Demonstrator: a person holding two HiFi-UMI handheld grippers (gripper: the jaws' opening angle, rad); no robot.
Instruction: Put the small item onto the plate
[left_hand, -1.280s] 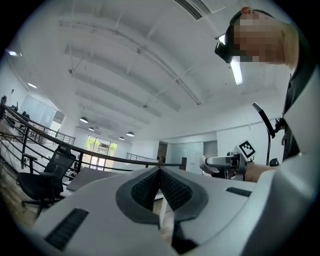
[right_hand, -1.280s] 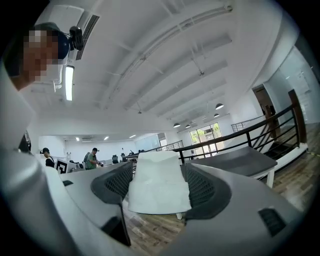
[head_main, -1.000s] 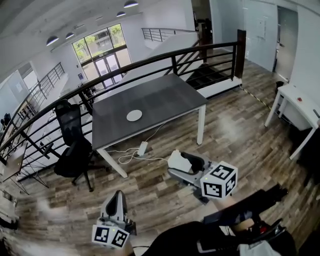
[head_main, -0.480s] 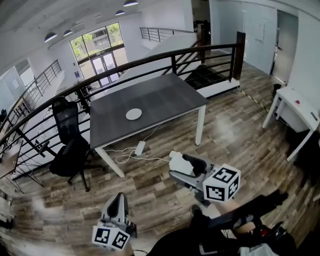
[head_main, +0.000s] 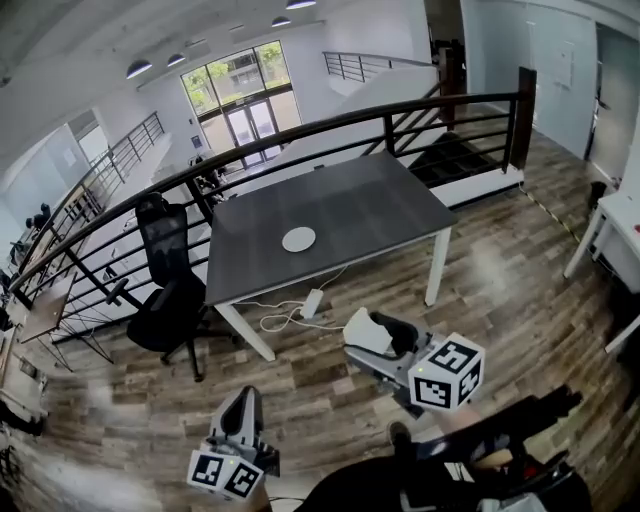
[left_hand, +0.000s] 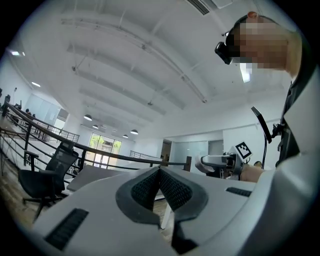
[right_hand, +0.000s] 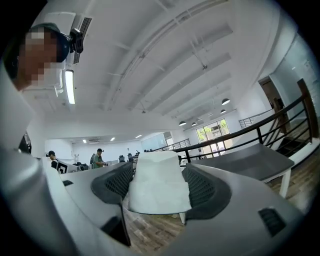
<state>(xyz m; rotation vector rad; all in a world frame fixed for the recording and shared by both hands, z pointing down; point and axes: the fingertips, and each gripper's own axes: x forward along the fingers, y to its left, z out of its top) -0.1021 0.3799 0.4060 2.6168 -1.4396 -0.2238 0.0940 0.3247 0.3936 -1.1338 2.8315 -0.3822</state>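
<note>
Tightly pinched by right hand-held gripper (head_main: 364, 336): small white wedge (right_hand: 159, 183). Left hand-held gripper (left_hand: 160, 173) closed. Round white plate (head_main: 298, 239) on grey tabletop (head_main: 385, 205).

Wood floor (head_main: 500, 290), grey table (head_main: 340, 215), black railing (head_main: 300, 135), office chair (head_main: 170, 290).

1 dark table (head_main: 370, 200), 1 plate (head_main: 298, 239), 1 chair (head_main: 170, 290), 1 white item (right_hand: 159, 182).

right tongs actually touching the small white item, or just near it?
Touching. The right gripper view shows the small white item wedged between the jaws of the right tongs, with both dark pads pressed against its sides and no gap.
</note>
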